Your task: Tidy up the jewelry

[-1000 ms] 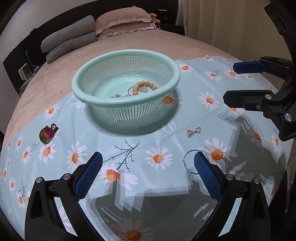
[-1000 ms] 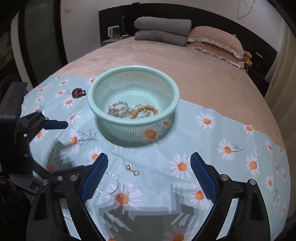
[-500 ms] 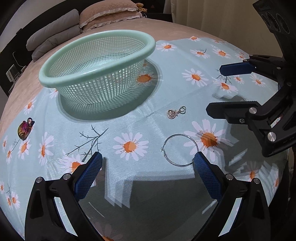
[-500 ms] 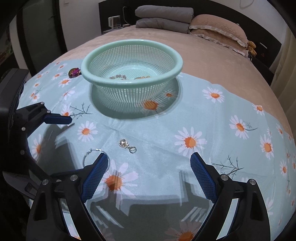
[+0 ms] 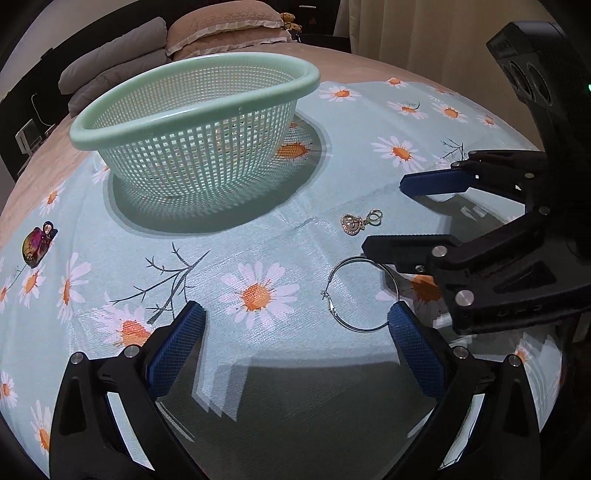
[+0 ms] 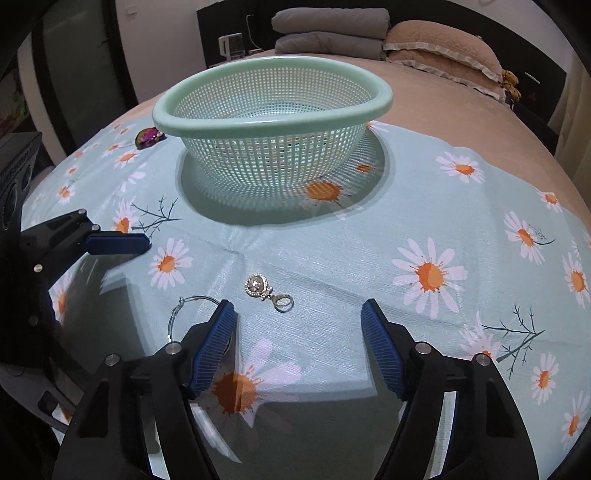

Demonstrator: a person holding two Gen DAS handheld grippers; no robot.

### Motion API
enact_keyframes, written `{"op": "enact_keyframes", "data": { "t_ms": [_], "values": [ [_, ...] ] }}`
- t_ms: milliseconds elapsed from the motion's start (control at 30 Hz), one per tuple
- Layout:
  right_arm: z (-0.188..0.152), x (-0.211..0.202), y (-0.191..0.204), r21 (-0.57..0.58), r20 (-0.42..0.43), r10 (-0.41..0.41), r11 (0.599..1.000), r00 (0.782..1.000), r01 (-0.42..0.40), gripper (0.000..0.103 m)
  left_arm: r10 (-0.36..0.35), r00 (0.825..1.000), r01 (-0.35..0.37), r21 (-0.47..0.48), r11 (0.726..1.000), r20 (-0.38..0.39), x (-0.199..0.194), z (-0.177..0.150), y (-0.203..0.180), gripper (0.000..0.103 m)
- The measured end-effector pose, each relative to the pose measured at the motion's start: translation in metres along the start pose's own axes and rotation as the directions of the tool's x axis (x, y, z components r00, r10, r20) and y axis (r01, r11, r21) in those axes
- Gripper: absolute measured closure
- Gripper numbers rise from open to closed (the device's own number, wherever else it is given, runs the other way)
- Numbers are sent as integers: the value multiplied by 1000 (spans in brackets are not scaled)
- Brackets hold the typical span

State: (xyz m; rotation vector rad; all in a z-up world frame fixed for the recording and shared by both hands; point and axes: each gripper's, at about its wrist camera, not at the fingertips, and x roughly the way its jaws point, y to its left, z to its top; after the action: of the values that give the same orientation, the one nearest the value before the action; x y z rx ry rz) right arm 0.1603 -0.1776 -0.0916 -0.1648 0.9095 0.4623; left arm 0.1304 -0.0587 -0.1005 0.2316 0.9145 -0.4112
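Observation:
A mint mesh basket (image 5: 192,107) (image 6: 271,110) stands on a daisy-print cloth (image 5: 258,240) on a bed. A silver hoop (image 5: 360,293) (image 6: 181,314) and a sparkly charm with a clasp (image 5: 352,223) (image 6: 264,290) lie on the cloth in front of it. A purple brooch (image 5: 37,245) (image 6: 147,136) lies off to the left. My left gripper (image 5: 295,332) is open, low over the cloth, its right finger at the hoop. My right gripper (image 6: 299,336) is open, just short of the charm, its left finger over the hoop's edge. Both are empty.
Grey and tan pillows (image 6: 369,40) lie at the head of the bed. A small white device (image 6: 232,46) stands on a nightstand behind. A curtain (image 5: 424,33) hangs at the far side. The tan bedspread (image 6: 443,103) surrounds the cloth.
Both grippers have dropped lower and moved in toward the hoop and the charm; the basket's contents have passed out of sight behind its rim. Nothing has been grasped.

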Motion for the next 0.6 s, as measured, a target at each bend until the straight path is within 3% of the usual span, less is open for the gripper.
{"op": "enact_keyframes", "data": {
  "t_ms": [100,167,233,300,467,600],
  "values": [
    [-2,2,5,-26,9,-6,1000,1000,6,61,12,1000,-12,1,1000,0,1,1,-1,8],
    [-3,3,7,-42,12,13,999,1000,-13,69,19,1000,-19,-1,1000,9,0,3,-1,18],
    [-4,3,9,-57,8,25,998,1000,-25,84,20,1000,-21,25,999,8,-1,6,-6,44],
    [-5,4,12,-69,4,40,997,999,-40,89,-8,1000,9,48,999,-2,-1,9,-15,62],
    [-6,6,12,-59,0,52,997,999,-52,92,-30,1000,30,17,999,10,1,7,-11,67],
    [-5,5,7,-29,0,78,997,997,-78,93,-76,997,76,-40,996,-6,-3,7,-1,95]
  ]
}}
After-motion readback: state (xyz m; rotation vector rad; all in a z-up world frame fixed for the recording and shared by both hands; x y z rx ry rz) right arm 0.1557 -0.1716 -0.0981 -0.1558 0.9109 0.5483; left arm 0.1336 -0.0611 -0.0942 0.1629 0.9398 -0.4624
